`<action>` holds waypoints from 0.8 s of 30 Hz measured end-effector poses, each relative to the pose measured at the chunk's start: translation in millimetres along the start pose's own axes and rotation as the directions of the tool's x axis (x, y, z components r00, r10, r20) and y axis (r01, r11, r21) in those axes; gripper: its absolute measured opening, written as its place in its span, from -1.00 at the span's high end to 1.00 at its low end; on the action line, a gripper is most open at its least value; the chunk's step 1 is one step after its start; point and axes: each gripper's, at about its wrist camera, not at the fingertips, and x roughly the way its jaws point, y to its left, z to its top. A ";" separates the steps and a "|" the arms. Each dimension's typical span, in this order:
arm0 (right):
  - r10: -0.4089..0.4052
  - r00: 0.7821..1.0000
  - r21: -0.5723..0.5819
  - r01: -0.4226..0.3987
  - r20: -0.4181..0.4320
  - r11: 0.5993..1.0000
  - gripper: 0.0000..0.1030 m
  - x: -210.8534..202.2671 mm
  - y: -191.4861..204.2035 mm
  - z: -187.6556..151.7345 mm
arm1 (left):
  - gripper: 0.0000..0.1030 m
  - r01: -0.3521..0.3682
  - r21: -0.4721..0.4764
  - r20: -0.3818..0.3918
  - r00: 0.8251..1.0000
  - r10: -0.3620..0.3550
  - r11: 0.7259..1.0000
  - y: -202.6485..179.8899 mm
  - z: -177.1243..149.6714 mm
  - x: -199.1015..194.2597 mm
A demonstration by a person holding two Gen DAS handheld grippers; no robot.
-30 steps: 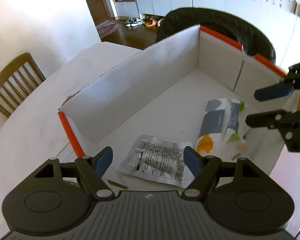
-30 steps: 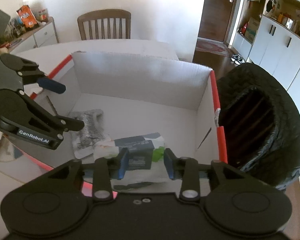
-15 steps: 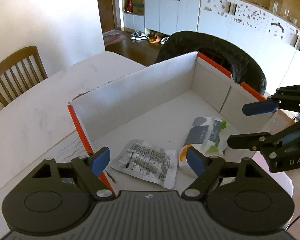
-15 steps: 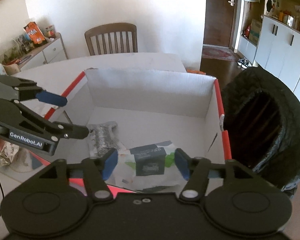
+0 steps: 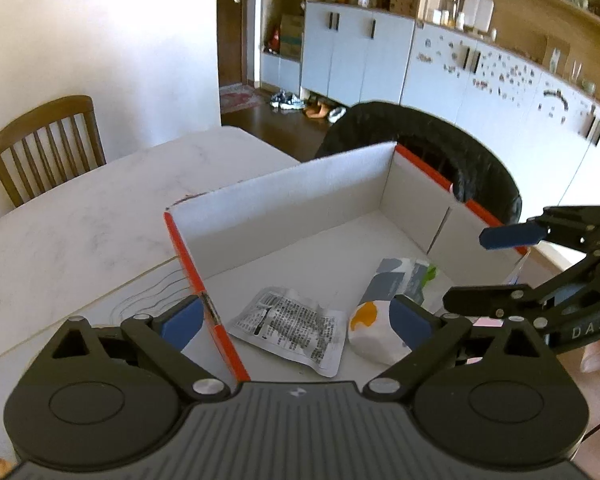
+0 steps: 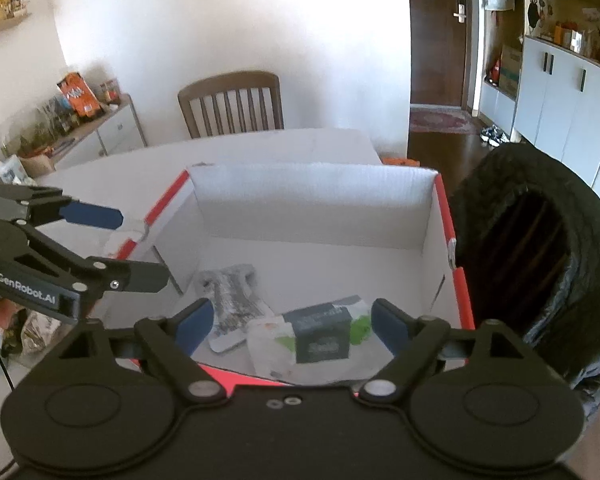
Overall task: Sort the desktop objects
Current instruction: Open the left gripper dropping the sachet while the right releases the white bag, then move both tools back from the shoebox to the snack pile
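Note:
A white cardboard box [image 5: 284, 208] with orange rims sits on the table; it also shows in the right wrist view [image 6: 312, 200]. Inside lie a silver printed packet [image 5: 292, 328] [image 6: 232, 300] and a white, grey and green snack bag [image 5: 396, 300] [image 6: 320, 336]. My left gripper [image 5: 296, 320] is open and empty, raised above the box's near left corner. My right gripper [image 6: 292, 320] is open and empty, raised above the box's near edge over the snack bag. Each gripper shows in the other's view, the right [image 5: 512, 268] and the left [image 6: 112, 244].
A black-lined bin [image 6: 540, 264] stands right beside the box off the table's edge. A wooden chair [image 6: 232, 104] stands behind the white table [image 5: 80, 232]. A sideboard with snacks [image 6: 76, 120] is at the far left. Crumpled wrappers [image 6: 28, 328] lie by the left gripper.
Both grippers have risen and pulled back from the box. The right gripper has opened wider and let go of the snack bag, which now lies in the box.

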 end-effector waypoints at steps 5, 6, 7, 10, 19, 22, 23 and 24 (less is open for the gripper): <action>-0.003 0.999 -0.007 0.004 0.045 1.000 -0.92 -9.9 17.3 1.5 | -0.99 0.036 -0.049 0.041 0.999 -0.034 0.998 12.7 -7.8 -24.9; 0.002 0.999 -0.002 -0.002 0.052 1.000 -0.92 -11.4 20.5 1.8 | -0.99 0.040 -0.059 0.048 0.998 -0.038 0.997 16.1 -10.0 -30.2; 0.008 0.998 0.003 -0.008 0.057 1.000 -0.92 -12.5 23.9 1.7 | -0.99 0.043 -0.067 0.055 0.998 -0.039 0.997 19.9 -12.5 -35.7; 0.015 0.997 0.005 -0.015 0.071 1.000 -0.92 -14.6 37.9 2.2 | -0.99 0.039 -0.089 0.069 0.997 -0.033 0.995 31.3 -20.9 -51.1; 0.037 0.996 -0.027 -0.035 0.084 0.999 -0.92 -11.8 97.9 2.1 | -0.99 0.030 -0.149 0.097 0.995 -0.015 0.988 67.3 -52.5 -85.5; 0.038 0.996 -0.040 -0.035 0.079 0.999 -0.91 -9.5 118.6 0.4 | -0.99 0.035 -0.159 0.088 0.996 -0.021 0.987 80.2 -62.9 -92.6; 0.035 0.996 -0.040 -0.031 0.078 0.999 -0.91 -8.6 124.9 -0.2 | -0.99 0.034 -0.161 0.090 0.996 -0.020 0.986 84.5 -65.8 -95.6; 0.035 0.997 -0.037 -0.032 0.076 0.999 -0.91 -7.4 130.1 -0.9 | -0.99 0.035 -0.161 0.092 0.996 -0.021 0.986 88.1 -69.1 -98.7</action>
